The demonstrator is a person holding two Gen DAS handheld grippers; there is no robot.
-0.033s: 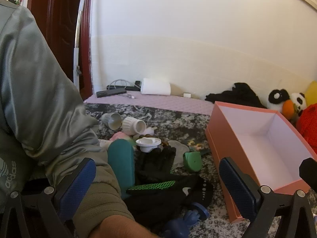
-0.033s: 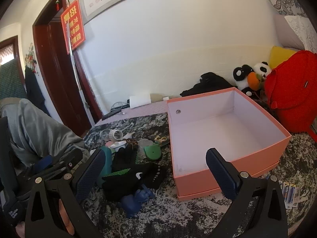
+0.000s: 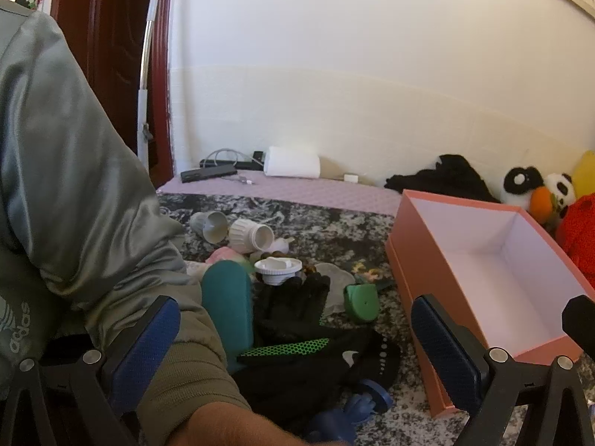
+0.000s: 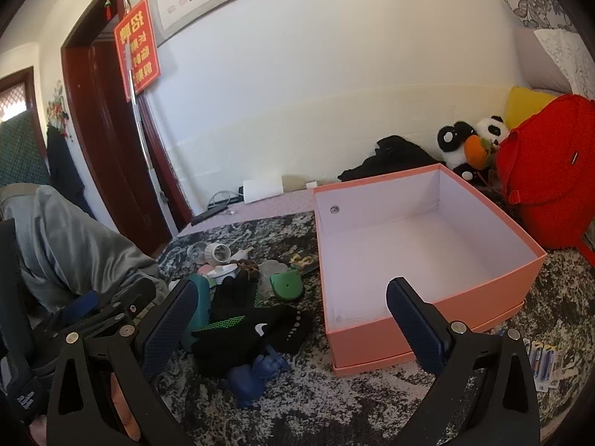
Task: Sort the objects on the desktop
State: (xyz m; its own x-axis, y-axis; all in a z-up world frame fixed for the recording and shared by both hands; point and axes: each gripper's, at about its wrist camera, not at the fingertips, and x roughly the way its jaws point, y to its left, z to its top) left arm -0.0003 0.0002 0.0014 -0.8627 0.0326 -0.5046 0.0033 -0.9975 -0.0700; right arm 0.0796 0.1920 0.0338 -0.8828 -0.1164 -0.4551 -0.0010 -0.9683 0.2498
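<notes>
my left gripper [image 3: 293, 338] and right gripper [image 4: 290, 319] both gape wide, nothing between the fingers. the pile, with its black gloves [image 4: 241, 319], blue toy [image 4: 253, 375] and green case [image 4: 286, 285], lies lower centre-left on the mottled cloth [image 4: 334, 401]. the open pink box [image 4: 427, 338] sits just right of it.

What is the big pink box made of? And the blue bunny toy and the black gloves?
The pink box looks like matte cardboard: thin flat walls, sharp folded corners. The blue toy seems smooth plastic or rubber, slightly shiny. The black gloves look like soft knit fabric, limp and crumpled; one has a green mesh strip.
</notes>
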